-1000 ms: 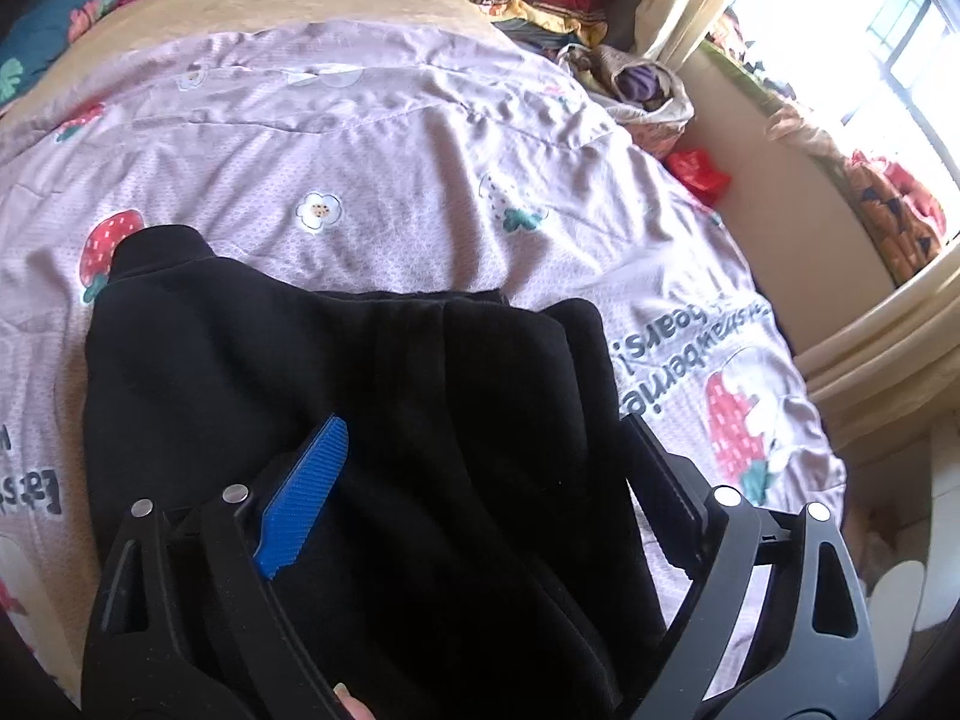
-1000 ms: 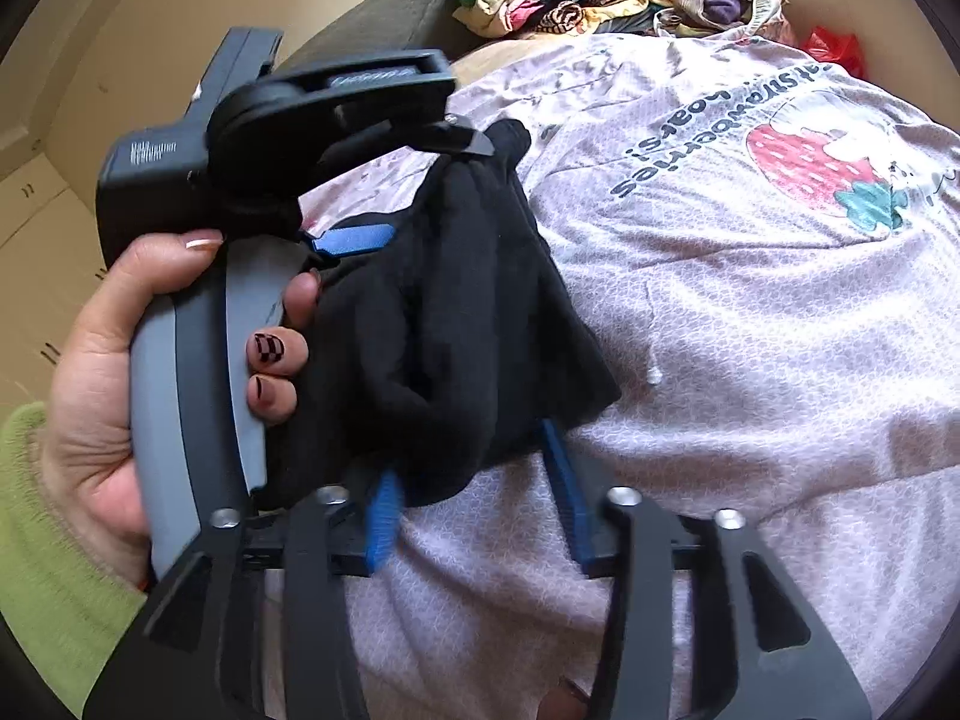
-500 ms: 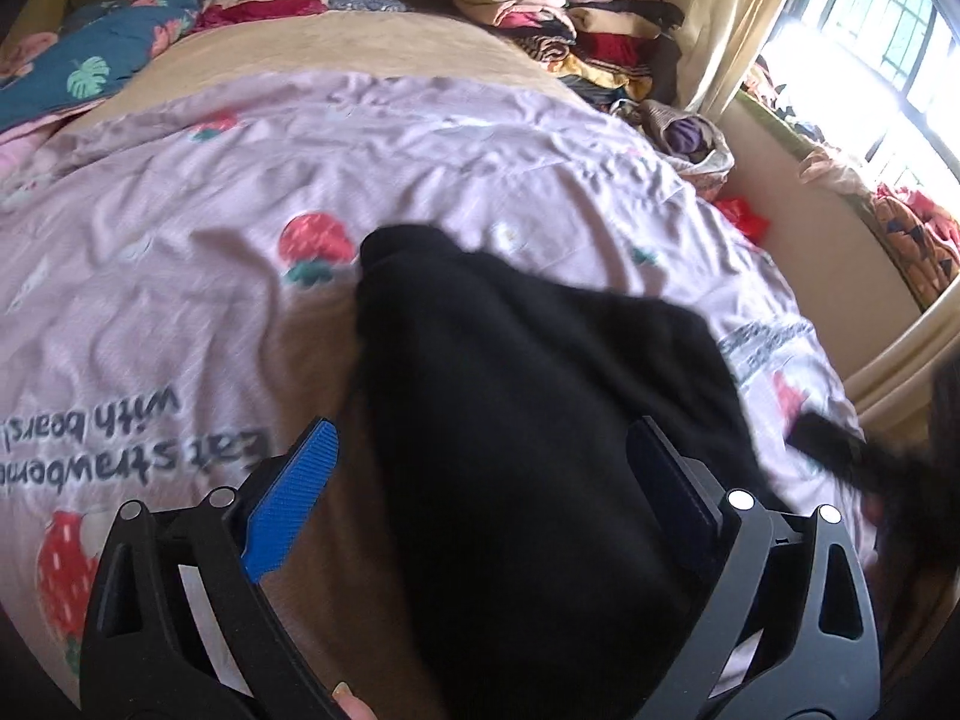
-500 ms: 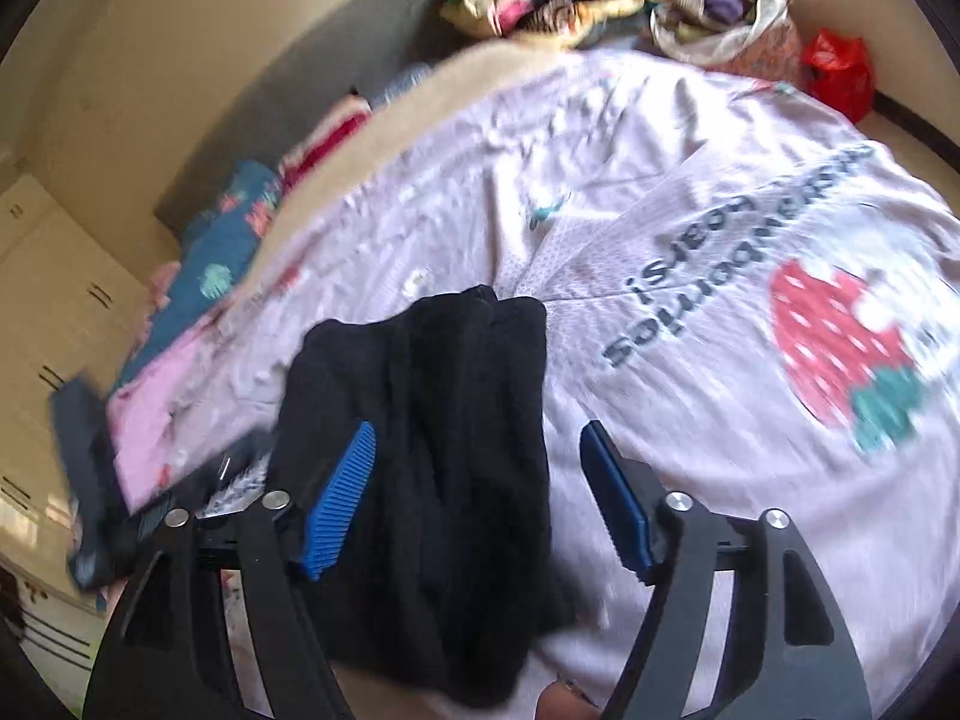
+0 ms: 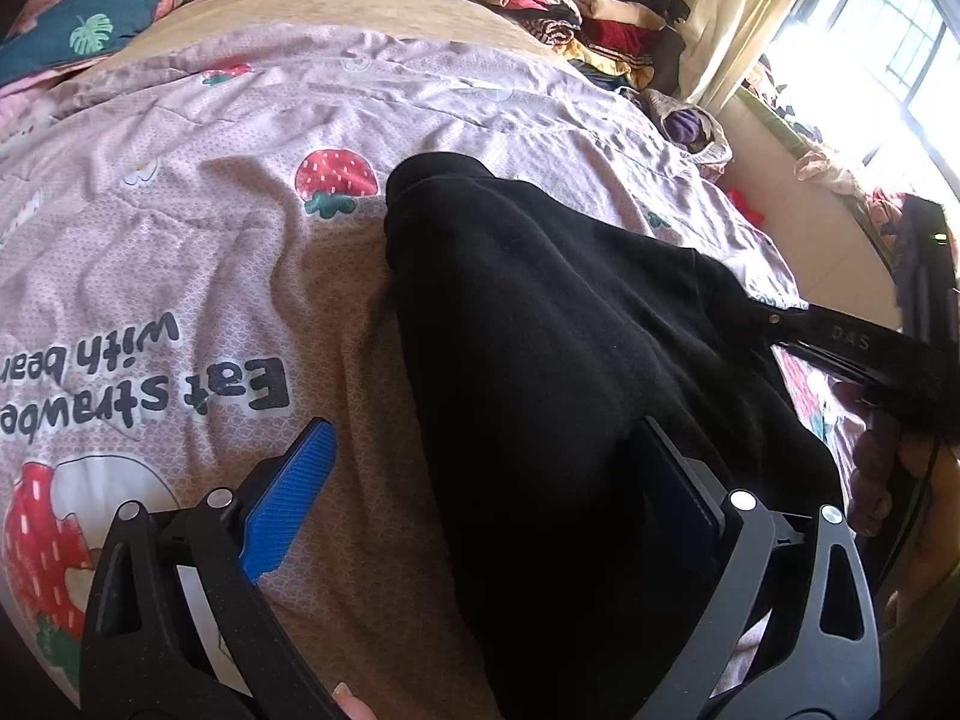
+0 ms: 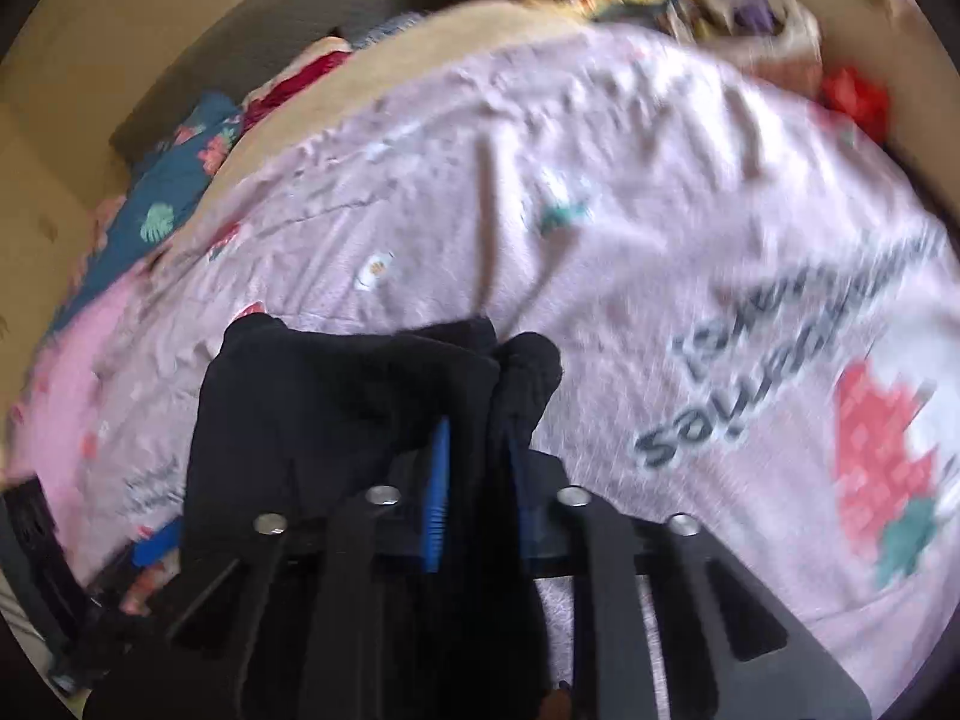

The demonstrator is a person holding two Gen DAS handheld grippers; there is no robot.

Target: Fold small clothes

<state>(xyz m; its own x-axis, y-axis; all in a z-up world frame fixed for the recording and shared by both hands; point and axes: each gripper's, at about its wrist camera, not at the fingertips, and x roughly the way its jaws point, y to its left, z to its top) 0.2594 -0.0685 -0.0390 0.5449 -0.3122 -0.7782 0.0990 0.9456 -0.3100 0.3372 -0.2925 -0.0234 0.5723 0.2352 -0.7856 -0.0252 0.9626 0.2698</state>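
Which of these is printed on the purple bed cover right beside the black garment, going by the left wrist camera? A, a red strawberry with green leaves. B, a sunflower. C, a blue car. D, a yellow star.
A: in the left wrist view a red strawberry with green leaves is printed on the purple bed cover just left of the top end of the black garment.

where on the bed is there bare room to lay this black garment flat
Bare bedspread lies left of the black garment, between the strawberry print and the lettering. The strip toward the tan blanket is free too. Crowded: the clothes pile by the curtain, and pillows far left.
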